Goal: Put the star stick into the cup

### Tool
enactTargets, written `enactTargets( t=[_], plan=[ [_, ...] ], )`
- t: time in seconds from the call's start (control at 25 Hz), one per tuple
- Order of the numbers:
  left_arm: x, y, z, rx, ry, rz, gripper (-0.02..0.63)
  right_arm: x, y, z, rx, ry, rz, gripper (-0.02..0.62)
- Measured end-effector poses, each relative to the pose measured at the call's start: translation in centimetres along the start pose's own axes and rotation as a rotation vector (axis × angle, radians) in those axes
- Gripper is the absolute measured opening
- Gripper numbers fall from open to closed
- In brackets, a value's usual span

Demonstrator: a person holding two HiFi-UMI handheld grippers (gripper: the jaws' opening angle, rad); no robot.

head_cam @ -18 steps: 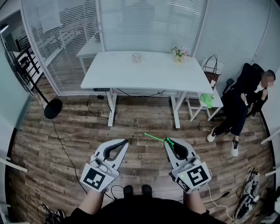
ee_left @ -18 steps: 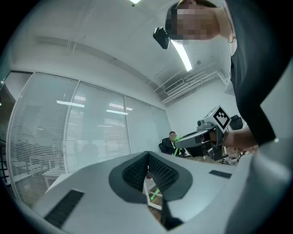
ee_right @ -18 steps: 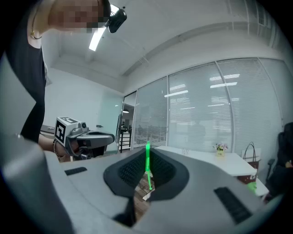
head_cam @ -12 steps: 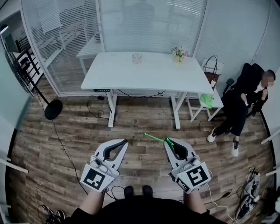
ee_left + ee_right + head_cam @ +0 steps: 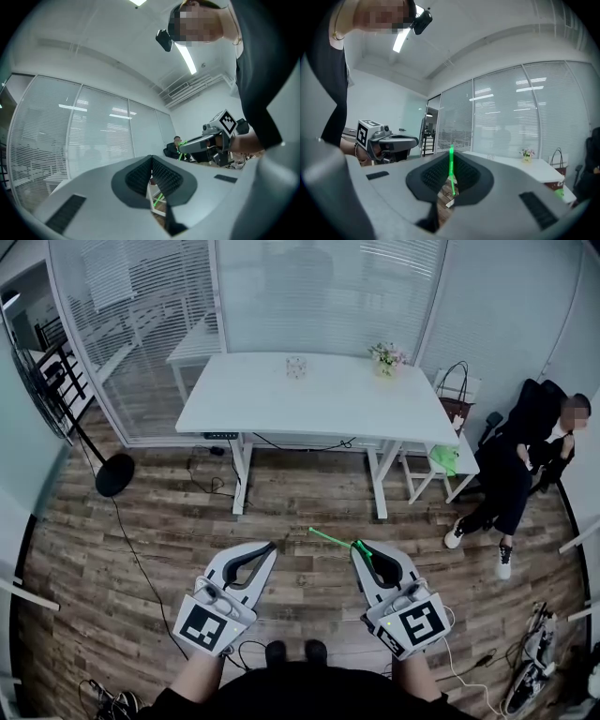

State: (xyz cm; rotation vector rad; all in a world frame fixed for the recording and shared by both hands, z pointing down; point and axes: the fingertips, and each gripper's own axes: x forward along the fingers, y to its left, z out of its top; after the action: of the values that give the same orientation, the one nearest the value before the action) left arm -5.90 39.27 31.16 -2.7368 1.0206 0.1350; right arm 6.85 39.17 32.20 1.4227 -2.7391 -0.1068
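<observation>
**A:** What takes up most of the head view?

**B:** The wood-plank floor. It runs from the person's feet up to a wall of glass panels with blinds. On it stands a long white table, well ahead of both grippers.

**A:** Anyone else there?

**B:** A seated person in dark clothes, at the right, beyond the table's end. On the opposite side is a black stand with a round base, and a cable trails from it across the planks.

**A:** And the grippers?

**B:** Both are held low over the floor, side by side but apart, with their tips angled toward each other. The left gripper has its jaws pinched together at the tips, and nothing sits between its ribbed pads. The right gripper is clenched on the star stick.

**A:** What's on the table?

**B:** A small pot of flowers toward the far right, and the cup near the middle of the far edge. The cup stands upright and alone.

**A:** So where is the stick relative to the cup?

**B:** Well apart from it. The thin green rod juts from the right gripper's tips toward the left gripper, above the floor. In the right gripper view it stands up between the pads. I cannot make out the star end.
</observation>
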Motion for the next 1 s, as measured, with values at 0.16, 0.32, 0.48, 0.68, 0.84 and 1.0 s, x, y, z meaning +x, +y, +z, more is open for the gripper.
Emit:
enactTargets(
  t=[0.16, 0.32, 0.48, 0.68, 0.84, 1.0],
  plan=[
    [-1.1, 0.6, 0.0, -0.003, 0.004, -0.009, 0.012, 0.3, 1.0, 0.3, 0.000, -0.013, -0.015, 0.021],
    [-2.2, 1.6, -0.1, -0.007, -0.005, -0.017, 0.012, 0.9, 2.1, 0.2, 0.005, -0.015, -0.032, 0.021],
    [-3.5, 2.3, -0.8, -0.017, 0.002, -0.041, 0.012, 1.3, 3.3, 0.3, 0.013, -0.029, -0.066, 0.021],
    [-4.6, 3.2, -1.1, -0.016, 0.001, -0.073, 0.012, 1.8, 4.7, 0.4, 0.009, -0.046, -0.104, 0.021],
    [-4.9, 3.6, -1.3, -0.024, 0.000, -0.089, 0.012, 2.2, 5.3, 0.3, 0.014, -0.038, -0.116, 0.021],
    [-4.9, 4.6, -1.7, -0.024, 0.003, -0.082, 0.012, 2.8, 4.8, 0.1, 0.019, -0.051, -0.135, 0.021]
  ],
)
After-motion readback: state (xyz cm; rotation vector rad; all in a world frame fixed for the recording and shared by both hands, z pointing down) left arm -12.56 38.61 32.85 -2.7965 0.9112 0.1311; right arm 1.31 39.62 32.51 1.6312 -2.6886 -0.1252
